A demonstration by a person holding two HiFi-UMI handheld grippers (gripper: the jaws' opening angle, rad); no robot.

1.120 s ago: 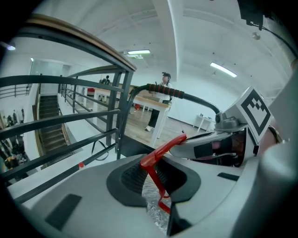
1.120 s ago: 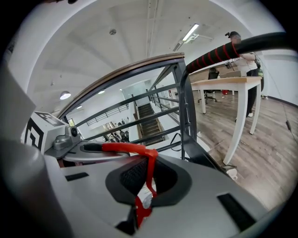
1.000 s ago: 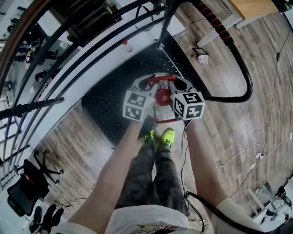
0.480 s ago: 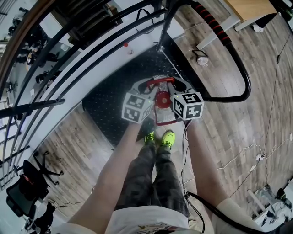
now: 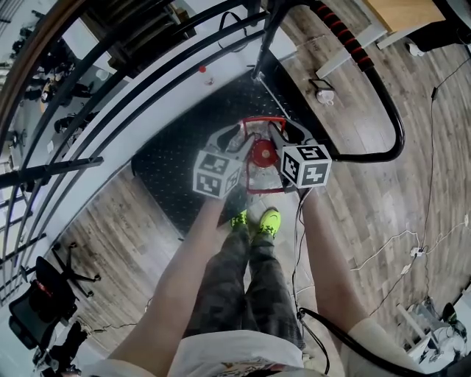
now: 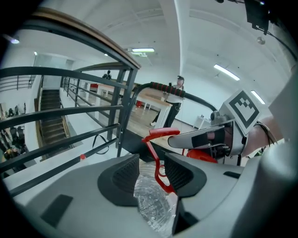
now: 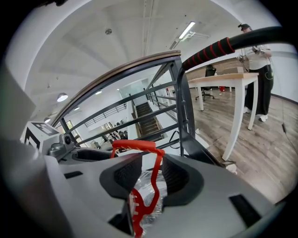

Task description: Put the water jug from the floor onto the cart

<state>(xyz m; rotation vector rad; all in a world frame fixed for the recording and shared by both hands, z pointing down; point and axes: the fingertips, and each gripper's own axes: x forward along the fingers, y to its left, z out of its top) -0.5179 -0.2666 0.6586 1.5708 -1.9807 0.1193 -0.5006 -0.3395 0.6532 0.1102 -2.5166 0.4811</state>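
The left gripper (image 6: 152, 170) has two dark jaws, and they are opening. The red handle (image 6: 157, 153) of the water jug (image 6: 151, 204) stands between them. The jug's clear, crinkly body shows just below. The right gripper (image 6: 188, 140) is close by on the right. Behind are black rails (image 6: 70, 111) and stairs (image 6: 49, 128).

From my feed: wood-plank floor (image 5: 383, 213), black railings (image 5: 51, 171) at ten o'clock, a wooden table (image 5: 408, 11) at one, strip lights (image 6: 143, 50) overhead.
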